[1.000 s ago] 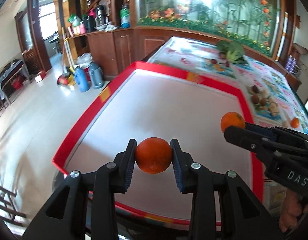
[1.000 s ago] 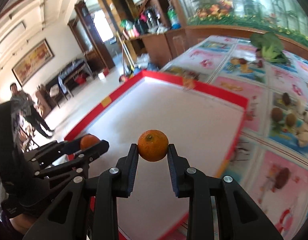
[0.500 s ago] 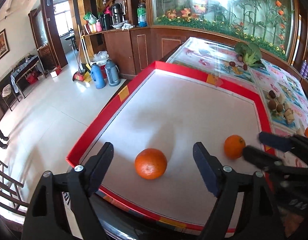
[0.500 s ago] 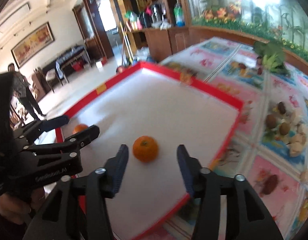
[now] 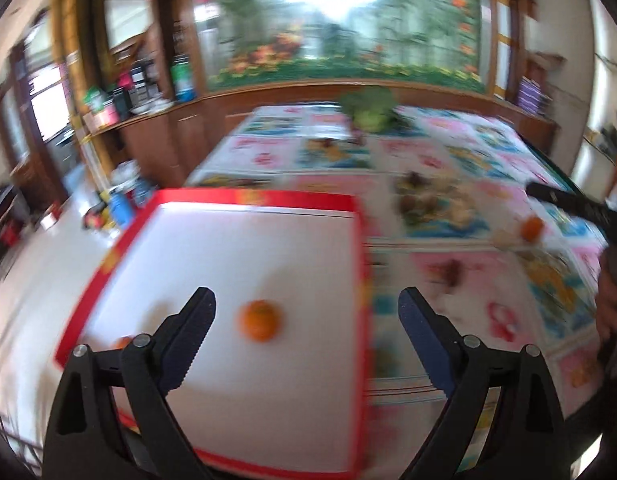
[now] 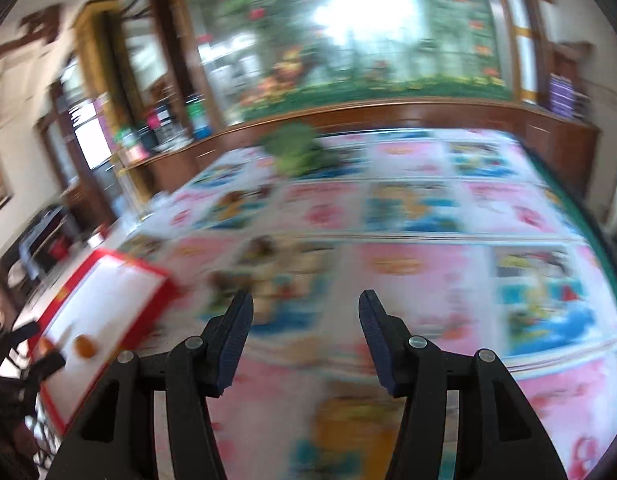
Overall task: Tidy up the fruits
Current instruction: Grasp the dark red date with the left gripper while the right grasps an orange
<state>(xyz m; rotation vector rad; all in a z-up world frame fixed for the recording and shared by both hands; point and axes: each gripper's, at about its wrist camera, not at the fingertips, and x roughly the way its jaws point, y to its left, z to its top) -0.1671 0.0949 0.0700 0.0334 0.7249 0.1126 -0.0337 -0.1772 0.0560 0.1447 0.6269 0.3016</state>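
With both the left tongs (image 5: 306, 312) and the right tongs (image 6: 304, 320) spread wide and empty, two oranges (image 5: 260, 319) lie loose on the red-rimmed tray (image 5: 360, 264) — and a hasty sweep toward the remaining orange (image 5: 531, 229) out on the bench (image 6: 408, 280) could send it rolling away.

Left gripper (image 5: 306, 312): jaws spread wide, nothing between them.
Orange (image 5: 260, 319): on the white tray (image 5: 244, 248), near its front edge.
Second orange (image 5: 531, 229): on the table (image 5: 468, 272), by the right edge.
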